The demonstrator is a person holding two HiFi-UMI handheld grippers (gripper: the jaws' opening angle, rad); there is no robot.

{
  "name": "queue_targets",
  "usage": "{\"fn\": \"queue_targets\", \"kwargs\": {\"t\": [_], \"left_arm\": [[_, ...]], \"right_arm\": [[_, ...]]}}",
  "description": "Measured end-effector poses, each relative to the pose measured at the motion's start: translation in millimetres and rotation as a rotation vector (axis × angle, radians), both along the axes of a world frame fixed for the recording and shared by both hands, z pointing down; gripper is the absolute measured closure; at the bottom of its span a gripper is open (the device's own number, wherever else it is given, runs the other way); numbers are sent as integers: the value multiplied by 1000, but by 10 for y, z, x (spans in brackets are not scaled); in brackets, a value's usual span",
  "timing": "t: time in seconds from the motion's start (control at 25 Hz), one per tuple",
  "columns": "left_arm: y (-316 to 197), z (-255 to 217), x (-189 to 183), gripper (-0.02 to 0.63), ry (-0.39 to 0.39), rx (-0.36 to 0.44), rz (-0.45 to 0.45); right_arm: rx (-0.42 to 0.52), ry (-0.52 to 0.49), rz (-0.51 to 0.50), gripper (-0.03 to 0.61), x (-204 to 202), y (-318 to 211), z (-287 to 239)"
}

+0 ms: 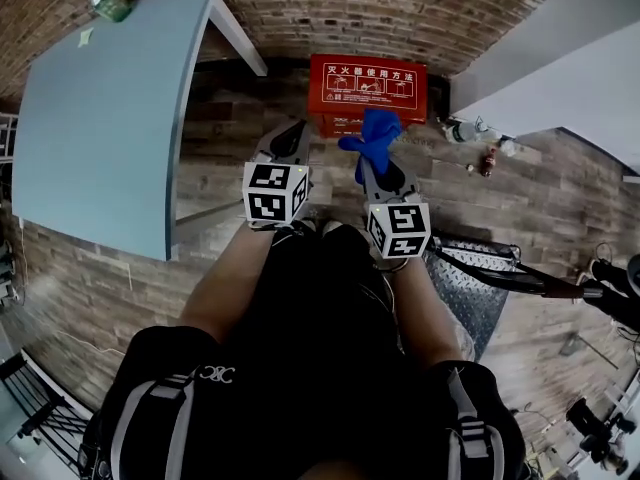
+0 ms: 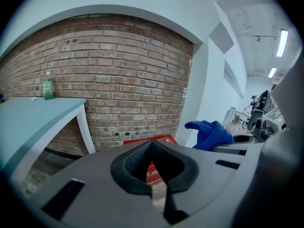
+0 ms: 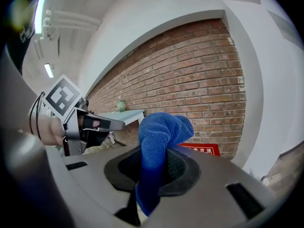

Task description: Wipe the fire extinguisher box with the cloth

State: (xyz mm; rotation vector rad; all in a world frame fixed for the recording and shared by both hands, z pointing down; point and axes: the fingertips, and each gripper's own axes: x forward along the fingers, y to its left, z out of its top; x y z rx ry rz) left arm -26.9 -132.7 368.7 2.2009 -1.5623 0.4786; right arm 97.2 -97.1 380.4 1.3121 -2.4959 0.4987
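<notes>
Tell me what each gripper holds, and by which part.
The right gripper holds the blue cloth, jaws shut around its middle; the bunched end sticks up above them. The left gripper holds nothing, its jaws together.

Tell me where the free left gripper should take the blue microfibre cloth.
Grip the blue microfibre cloth by its bunched free end, which stands above the right gripper, and come in from the left. The lower part is pinched between that gripper's jaws, so only the top lobe is exposed.

You hold one left gripper (image 1: 293, 133), one right gripper (image 1: 370, 168) and one cloth (image 1: 372, 136). You face one fire extinguisher box (image 1: 367, 90), one table (image 1: 100, 118), and one bottle (image 1: 108, 3) upper left.
</notes>
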Motion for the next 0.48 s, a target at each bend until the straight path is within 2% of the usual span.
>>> {"fn": "queue_targets", "kwargs": {"t": [0.28,0.4,0.48], "left_arm": [[-230,1348,-144,609,14,41,1],[-340,1949,-182,609,23,60,1],[-387,2263,-212,609,60,78,-1]], "right_arm": [[-20,23,-64,503,-204,-217,1434],[29,51,-116,503,-397,-375,1994],[64,65,-154,503,-543,-442,2345]]}}
